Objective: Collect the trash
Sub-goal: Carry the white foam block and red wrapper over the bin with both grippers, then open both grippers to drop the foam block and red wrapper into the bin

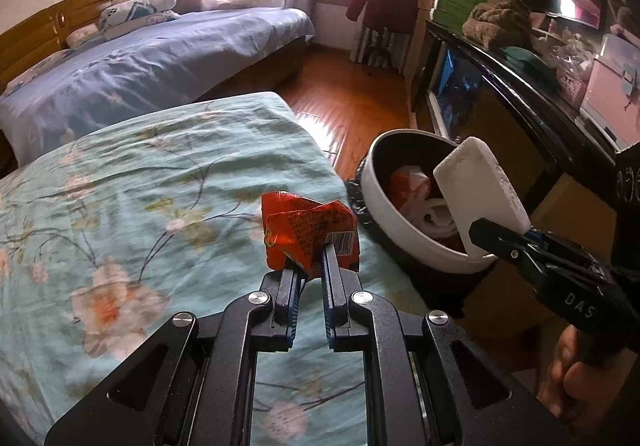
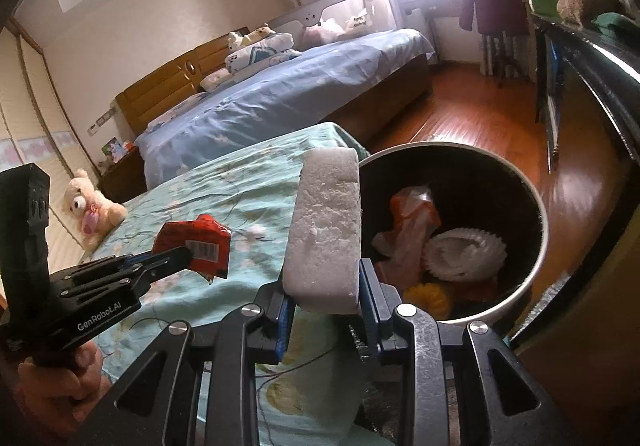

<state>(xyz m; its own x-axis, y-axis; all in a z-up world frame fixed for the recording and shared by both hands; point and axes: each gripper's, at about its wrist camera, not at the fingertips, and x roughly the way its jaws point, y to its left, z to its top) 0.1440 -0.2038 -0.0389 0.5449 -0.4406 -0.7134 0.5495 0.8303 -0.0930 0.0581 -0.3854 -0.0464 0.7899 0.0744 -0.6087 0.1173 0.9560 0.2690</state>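
Observation:
My left gripper (image 1: 310,260) is shut on a crumpled red snack wrapper (image 1: 310,232) with a barcode, held above the teal flowered bedspread (image 1: 160,174). The same wrapper (image 2: 194,244) and the left gripper (image 2: 182,256) show at the left of the right wrist view. My right gripper (image 2: 324,296) is shut on a white foam block (image 2: 326,234), which stands upright beside the bin's rim. In the left wrist view the foam block (image 1: 478,182) hangs over the round white trash bin (image 1: 378,182). The bin (image 2: 538,242) holds an orange wrapper and white ruffled paper.
A black cabinet (image 1: 520,94) with clutter on top stands right of the bin. Wooden floor (image 1: 348,106) lies beyond it. A second bed with a blue cover (image 1: 160,58) is behind. A teddy bear (image 2: 90,210) sits on the teal bed's far left. A hand (image 1: 576,378) grips the right tool.

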